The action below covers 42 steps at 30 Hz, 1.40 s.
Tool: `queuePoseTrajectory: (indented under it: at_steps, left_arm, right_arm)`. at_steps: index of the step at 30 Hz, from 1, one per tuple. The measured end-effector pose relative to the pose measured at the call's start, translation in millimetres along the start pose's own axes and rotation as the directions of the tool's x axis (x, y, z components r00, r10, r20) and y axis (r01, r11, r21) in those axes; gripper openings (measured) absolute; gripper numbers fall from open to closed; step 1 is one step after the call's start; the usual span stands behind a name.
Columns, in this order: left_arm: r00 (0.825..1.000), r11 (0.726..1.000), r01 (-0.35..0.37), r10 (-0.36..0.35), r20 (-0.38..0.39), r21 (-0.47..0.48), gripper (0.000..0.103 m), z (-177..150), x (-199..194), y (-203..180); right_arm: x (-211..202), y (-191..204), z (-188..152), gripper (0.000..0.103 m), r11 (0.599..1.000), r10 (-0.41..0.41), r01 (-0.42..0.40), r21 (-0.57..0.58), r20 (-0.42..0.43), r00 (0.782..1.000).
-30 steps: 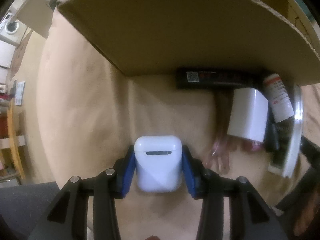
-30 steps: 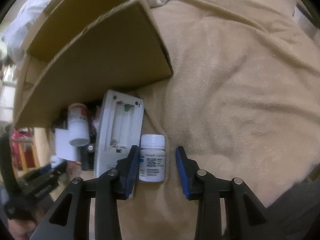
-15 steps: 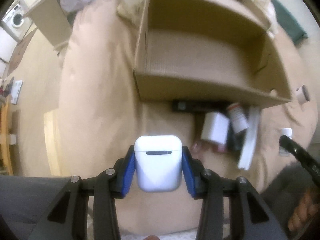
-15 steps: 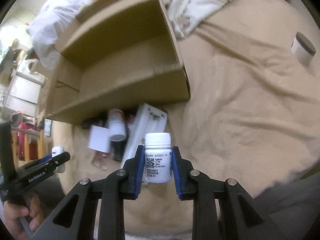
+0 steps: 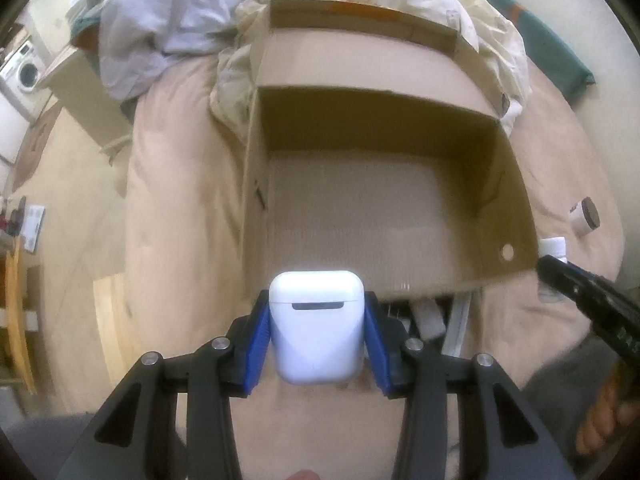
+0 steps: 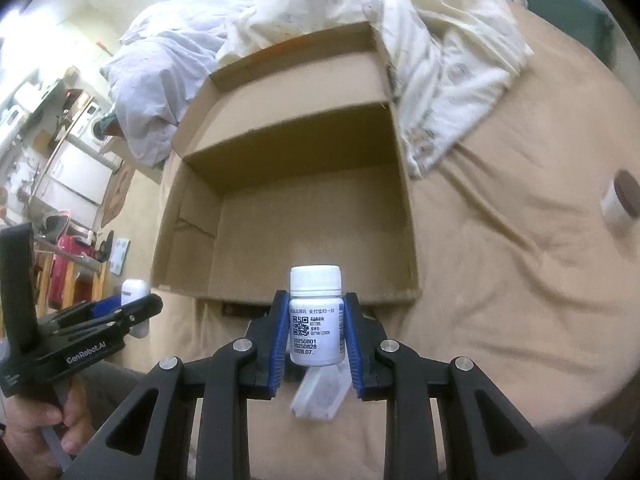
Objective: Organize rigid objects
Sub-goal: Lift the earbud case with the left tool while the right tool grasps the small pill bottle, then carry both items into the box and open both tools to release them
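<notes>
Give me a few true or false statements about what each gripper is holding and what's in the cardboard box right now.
1. The left gripper is clamped on a white earbud case. True.
2. The right gripper is empty. False: it grips a white pill bottle by its sides.
3. The cardboard box stands open with a bare floor. True.
4. The pill bottle has a red cap. False: the cap is white.
5. A small brown-lidded jar lies inside the box. False: it lies on the tan blanket, outside the box.
</notes>
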<state>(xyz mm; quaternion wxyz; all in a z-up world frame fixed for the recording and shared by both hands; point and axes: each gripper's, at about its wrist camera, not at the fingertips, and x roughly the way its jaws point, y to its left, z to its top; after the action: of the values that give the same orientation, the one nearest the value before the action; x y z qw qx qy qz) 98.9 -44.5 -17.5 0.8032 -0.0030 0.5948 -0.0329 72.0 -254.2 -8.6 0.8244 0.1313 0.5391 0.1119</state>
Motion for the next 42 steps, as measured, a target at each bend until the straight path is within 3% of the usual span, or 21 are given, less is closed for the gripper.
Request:
queuePoseTrajectory:
  at_steps: [10,17,20,32,42]
  left_arm:
    - [0.999,0.997,-0.039,0.04,-0.021,0.059,0.04,40,51,-20]
    - [0.997,0.994,-0.069,0.072,-0.026,0.088,0.04,43,86,-21]
    - [0.997,0.994,-0.064,0.068,-0.035,0.085,0.04,44,95,-21]
    - [0.995,0.983,-0.094,0.096,-0.009,0.158,0.04,46,103,-29]
    - [0.994,0.983,-0.098,0.104,-0.03,0.157,0.04,47,108,-33]
  right_arm:
    - [57,15,40,0.027,0.998,-0.009,0.007,-0.06,-0.037,0.999]
    - [100,11,43,0.027,0.996,-0.039,0.033,-0.078,-0.078,0.996]
    - [113,4,40,0.027,0.999,-0.002,-0.003,-0.043,-0.104,0.995]
    - [137,7,34,0.027,0.997,-0.039,0.028,-0.072,-0.168,0.985]
    - [144,9,40,0.027,0.998,-0.033,0.024,-0.05,-0.2,0.979]
